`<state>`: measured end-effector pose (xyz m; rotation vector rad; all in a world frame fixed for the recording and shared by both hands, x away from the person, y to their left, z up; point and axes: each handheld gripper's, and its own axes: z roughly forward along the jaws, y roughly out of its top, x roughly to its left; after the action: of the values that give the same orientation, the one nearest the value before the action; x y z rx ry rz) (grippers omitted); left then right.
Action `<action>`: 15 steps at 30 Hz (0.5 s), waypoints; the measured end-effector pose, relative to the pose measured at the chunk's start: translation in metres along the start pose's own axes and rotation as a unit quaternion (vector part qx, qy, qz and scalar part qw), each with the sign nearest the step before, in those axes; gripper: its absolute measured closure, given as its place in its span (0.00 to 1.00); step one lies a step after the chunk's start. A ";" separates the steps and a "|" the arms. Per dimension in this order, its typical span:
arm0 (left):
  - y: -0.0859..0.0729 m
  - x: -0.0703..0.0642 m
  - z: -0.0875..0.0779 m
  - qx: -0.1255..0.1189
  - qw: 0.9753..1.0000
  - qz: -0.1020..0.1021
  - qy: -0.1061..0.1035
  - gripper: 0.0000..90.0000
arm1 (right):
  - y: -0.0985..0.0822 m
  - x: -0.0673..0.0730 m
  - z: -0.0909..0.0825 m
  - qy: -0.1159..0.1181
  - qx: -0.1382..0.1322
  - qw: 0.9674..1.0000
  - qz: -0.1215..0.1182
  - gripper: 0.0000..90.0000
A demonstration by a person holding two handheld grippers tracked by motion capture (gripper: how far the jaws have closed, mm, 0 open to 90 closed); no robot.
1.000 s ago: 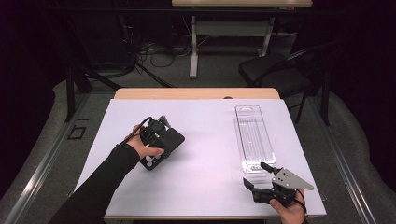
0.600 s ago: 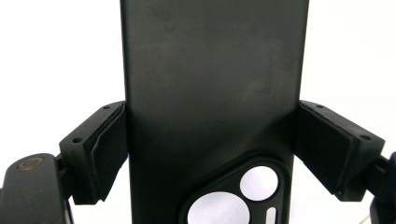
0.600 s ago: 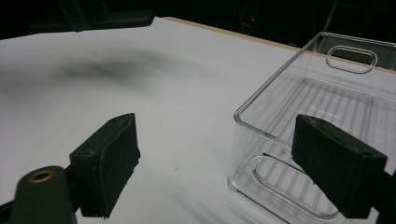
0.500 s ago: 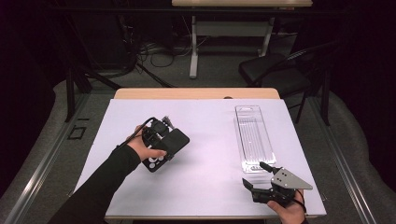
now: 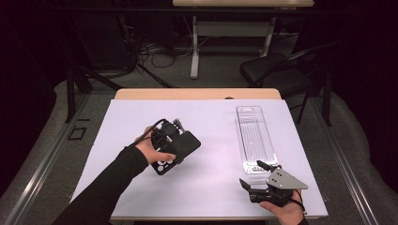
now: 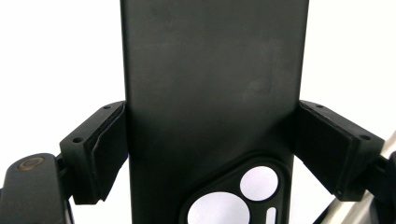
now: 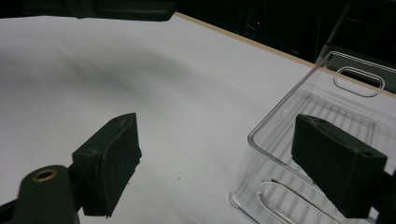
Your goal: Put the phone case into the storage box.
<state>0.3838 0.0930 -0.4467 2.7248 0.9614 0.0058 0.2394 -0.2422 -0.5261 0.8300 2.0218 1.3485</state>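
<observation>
— What's the left gripper (image 6: 210,154) doing?
— Clamped on a black phone case (image 6: 212,93), held above the white table (image 5: 211,122).
— And the right gripper (image 7: 229,163)?
— Jaws apart, nothing between them, at the near end of a clear plastic tray (image 7: 327,102).

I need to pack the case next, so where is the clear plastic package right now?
In the high view the clear plastic package lies flat on the white table's right side, just beyond the right gripper.

A white rectangular tabletop (image 5: 216,187) with a light wooden far edge stands before a black chair (image 5: 277,75) and white table legs (image 5: 195,51).
</observation>
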 end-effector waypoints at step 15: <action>0.008 -0.012 -0.002 0.001 1.000 0.017 -0.005 0.16 | 0.009 0.000 0.005 0.004 0.005 1.000 -0.026 0.18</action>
<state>0.3789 0.0802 -0.4416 2.7414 0.9119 -0.0019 0.2446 -0.2362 -0.5190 0.7722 2.0439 1.3148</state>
